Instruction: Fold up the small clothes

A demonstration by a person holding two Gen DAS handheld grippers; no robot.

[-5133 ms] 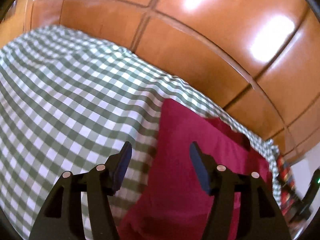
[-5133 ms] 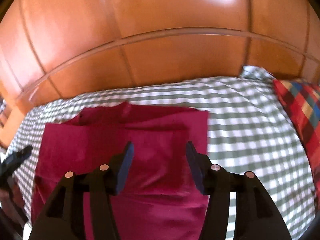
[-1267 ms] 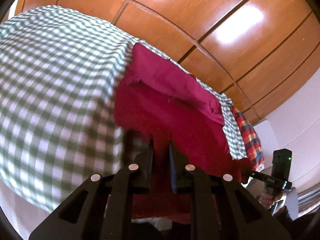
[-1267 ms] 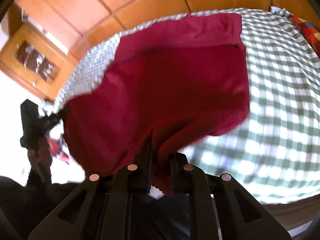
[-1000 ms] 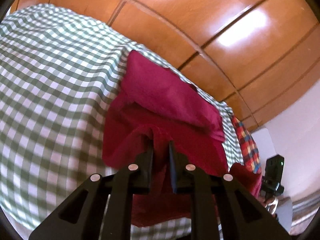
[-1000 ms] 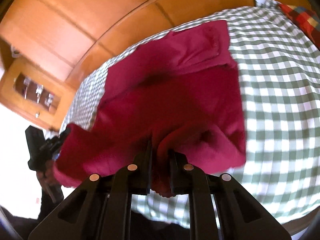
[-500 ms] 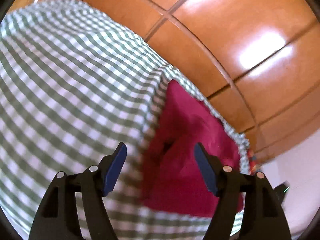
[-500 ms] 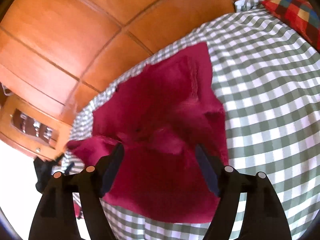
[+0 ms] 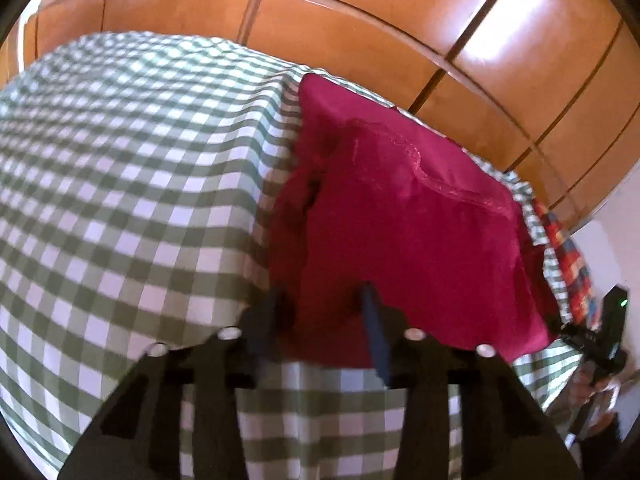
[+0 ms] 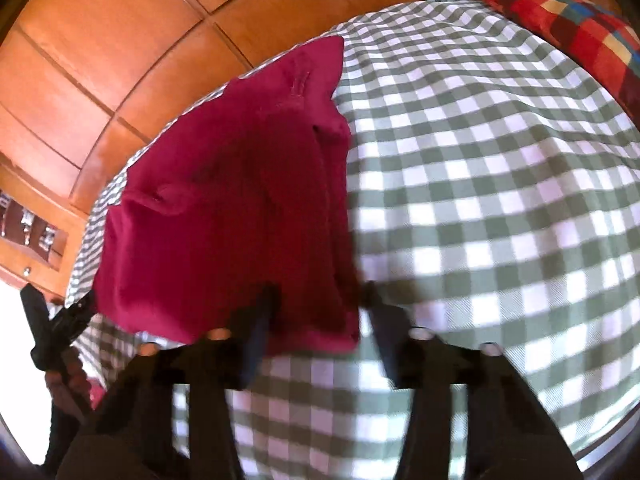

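Note:
A dark red garment (image 9: 400,216) lies folded over on the green-and-white checked cloth (image 9: 120,184). My left gripper (image 9: 324,316) hangs low over its near left corner. The jaws are closing with the near hem between them, and the pads stand apart from the cloth. In the right wrist view the same garment (image 10: 224,208) lies at centre left. My right gripper (image 10: 318,320) straddles its near right corner. Its jaws are closing too, with a gap on both sides. Each view shows the other gripper at its edge, the right (image 9: 600,336) and the left (image 10: 44,328).
A glossy wooden panelled wall (image 9: 360,20) rises right behind the checked surface. A red multicoloured plaid cloth (image 10: 580,28) lies at the far right. A wooden cabinet with a glass door (image 10: 28,228) stands at the left. The checked cloth (image 10: 500,200) stretches bare to the garment's right.
A second ago both grippers were shut on the garment's hem, carrying it forward. They opened wide and let it drop folded. Now both are lower, jaws narrower around the near edge.

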